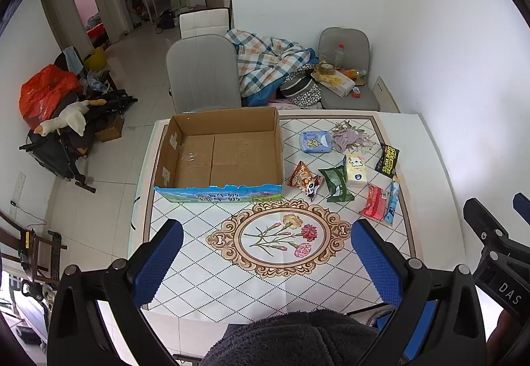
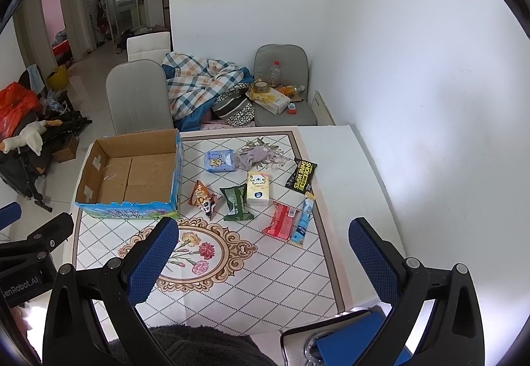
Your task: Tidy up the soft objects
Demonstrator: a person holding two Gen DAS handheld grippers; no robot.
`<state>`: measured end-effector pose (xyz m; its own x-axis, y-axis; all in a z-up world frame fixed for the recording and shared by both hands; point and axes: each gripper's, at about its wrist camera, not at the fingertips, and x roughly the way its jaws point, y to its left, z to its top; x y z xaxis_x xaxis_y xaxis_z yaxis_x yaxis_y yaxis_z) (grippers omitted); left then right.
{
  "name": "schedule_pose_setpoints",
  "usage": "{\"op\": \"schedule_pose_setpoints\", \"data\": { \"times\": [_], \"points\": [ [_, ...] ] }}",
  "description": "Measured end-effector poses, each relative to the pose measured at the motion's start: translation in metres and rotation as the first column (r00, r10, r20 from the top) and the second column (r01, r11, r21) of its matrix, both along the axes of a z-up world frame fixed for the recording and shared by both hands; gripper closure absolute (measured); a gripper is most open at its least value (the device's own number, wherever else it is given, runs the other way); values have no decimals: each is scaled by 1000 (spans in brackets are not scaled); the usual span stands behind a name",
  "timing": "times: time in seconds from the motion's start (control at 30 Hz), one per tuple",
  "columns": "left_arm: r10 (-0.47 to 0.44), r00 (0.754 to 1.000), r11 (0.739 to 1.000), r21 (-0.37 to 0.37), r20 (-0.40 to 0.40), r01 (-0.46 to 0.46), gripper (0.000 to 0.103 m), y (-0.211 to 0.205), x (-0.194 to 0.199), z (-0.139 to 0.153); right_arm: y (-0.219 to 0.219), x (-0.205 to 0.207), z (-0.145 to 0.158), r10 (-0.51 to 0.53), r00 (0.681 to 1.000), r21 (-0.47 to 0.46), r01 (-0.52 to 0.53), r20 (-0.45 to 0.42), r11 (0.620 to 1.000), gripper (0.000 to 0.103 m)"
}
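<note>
An empty cardboard box (image 1: 228, 153) (image 2: 132, 173) sits at the table's far left. To its right lie soft packs: a blue tissue pack (image 1: 314, 141) (image 2: 219, 161), a crumpled purple cloth (image 1: 347, 138) (image 2: 258, 155), a yellow tissue pack (image 1: 356, 169) (image 2: 257, 188), a green pack (image 1: 336, 184) (image 2: 236, 203), an orange snack bag (image 1: 299, 175) (image 2: 198, 193), a red pack (image 1: 374, 202) (image 2: 281, 220), a blue tube (image 1: 391, 203) (image 2: 303, 221) and a black wipes pack (image 1: 387, 158) (image 2: 301, 176). My left gripper (image 1: 266, 261) and right gripper (image 2: 263, 261) are open, empty, above the near table edge.
The table (image 1: 205, 299) has a floral tile top. Two grey chairs (image 1: 202, 74) stand behind it, with a plaid blanket (image 1: 268, 61) between them. A white wall (image 2: 430, 100) is close on the right. A blue stool (image 2: 347, 336) is below the near edge.
</note>
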<state>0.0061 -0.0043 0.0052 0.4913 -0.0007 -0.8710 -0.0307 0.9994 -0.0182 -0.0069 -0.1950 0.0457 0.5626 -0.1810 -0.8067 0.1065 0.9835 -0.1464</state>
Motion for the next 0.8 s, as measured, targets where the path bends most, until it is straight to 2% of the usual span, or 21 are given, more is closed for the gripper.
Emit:
{"op": "schedule_pose_setpoints", "data": {
  "times": [0.8],
  "points": [
    [0, 1000, 1000, 18, 26, -1, 0, -1, 8, 3, 1, -1, 5, -8, 999, 10, 8, 32, 1000, 0]
  ]
}}
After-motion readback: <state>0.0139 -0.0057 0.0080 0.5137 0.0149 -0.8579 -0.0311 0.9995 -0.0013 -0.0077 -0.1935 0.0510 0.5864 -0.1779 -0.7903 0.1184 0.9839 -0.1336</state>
